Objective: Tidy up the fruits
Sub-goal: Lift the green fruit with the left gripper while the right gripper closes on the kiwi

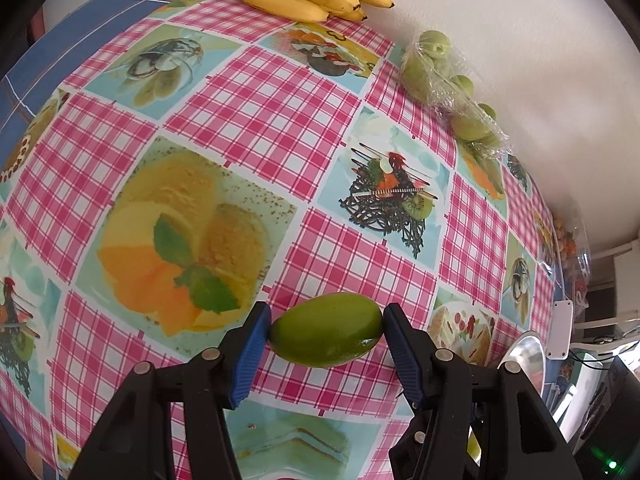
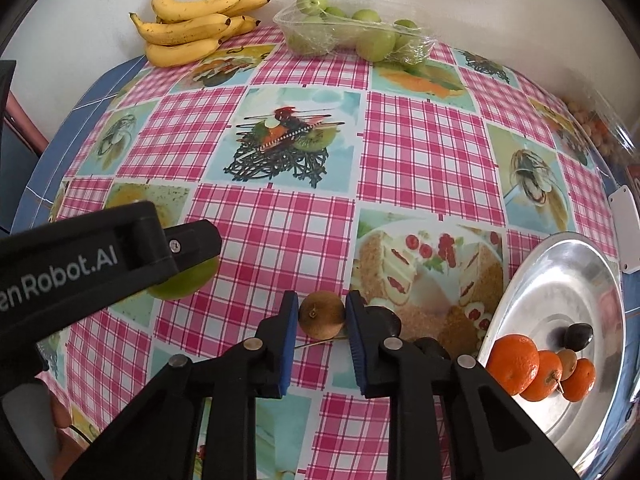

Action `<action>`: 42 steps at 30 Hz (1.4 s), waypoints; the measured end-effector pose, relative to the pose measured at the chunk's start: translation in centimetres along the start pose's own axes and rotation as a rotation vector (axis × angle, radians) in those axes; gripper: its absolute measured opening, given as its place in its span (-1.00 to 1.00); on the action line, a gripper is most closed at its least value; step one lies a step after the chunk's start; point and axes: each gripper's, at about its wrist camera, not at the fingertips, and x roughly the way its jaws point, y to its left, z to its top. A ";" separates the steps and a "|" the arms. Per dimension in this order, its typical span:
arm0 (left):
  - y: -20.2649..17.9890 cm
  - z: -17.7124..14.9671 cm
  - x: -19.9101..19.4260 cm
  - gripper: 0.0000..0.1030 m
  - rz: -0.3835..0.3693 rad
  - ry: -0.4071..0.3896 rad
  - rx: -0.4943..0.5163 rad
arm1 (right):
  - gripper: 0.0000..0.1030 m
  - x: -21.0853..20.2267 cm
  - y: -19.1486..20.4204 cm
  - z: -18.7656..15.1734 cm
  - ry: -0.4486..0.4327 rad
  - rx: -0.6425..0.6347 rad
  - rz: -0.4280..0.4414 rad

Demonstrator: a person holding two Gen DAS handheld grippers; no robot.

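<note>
Your left tongs [image 1: 326, 330] are clamped on a green mango [image 1: 326, 330], one blue pad pressed against each end of the fruit, above the pink-checked cloth of the tabletop [image 1: 260, 100]. From the right wrist view you can see the same mango [image 2: 188, 280] peeking out from under the black body of that left tool, toward the left side of the cloth.

Your right tongs [image 2: 322, 320] are closed narrow around a brown kiwi [image 2: 322, 320]; both blue pads touch its sides, and the fruit sits low against the cloth by the printed cake picture. A thin stick lies on the cloth just beneath it.

To the right, a shiny metal tray [image 2: 560, 280] rests near the tabletop edge. It holds three oranges [image 2: 514, 364] clustered at its near rim, with a second small kiwi [image 2: 567, 362] tucked among them and a dark round fruit [image 2: 578, 336] just behind.

At the far edge, against the white wall, a bunch of bananas [image 2: 188, 28] lies on the left, and a clear plastic-wrapped punnet of green fruits [image 2: 352, 32] sits to its right, well apart from both tongs
</note>
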 end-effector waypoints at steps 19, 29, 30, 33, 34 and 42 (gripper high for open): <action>0.6 0.2 -1.5 0.19 -0.015 -0.036 -0.023 | -0.52 -2.4 1.1 -0.1 -0.043 0.016 0.126; 0.9 -0.2 -2.3 0.19 -0.009 -0.042 -0.019 | -0.52 -2.8 1.1 -1.0 -0.026 0.005 0.116; 0.9 -0.3 -2.4 0.19 -0.009 -0.043 -0.018 | -0.52 -3.0 0.9 -1.1 -0.028 0.008 0.118; 0.9 -0.3 -2.8 0.19 -0.008 -0.051 -0.015 | -0.52 -3.4 0.6 -1.1 -0.036 0.015 0.121; 0.8 -0.4 -2.9 0.19 -0.009 -0.054 -0.015 | -0.52 -3.6 0.4 -1.1 -0.039 0.019 0.122; -0.5 -0.7 -3.0 0.19 -0.025 -0.059 0.004 | -0.52 -5.0 -2.4 -1.0 -0.067 0.079 0.119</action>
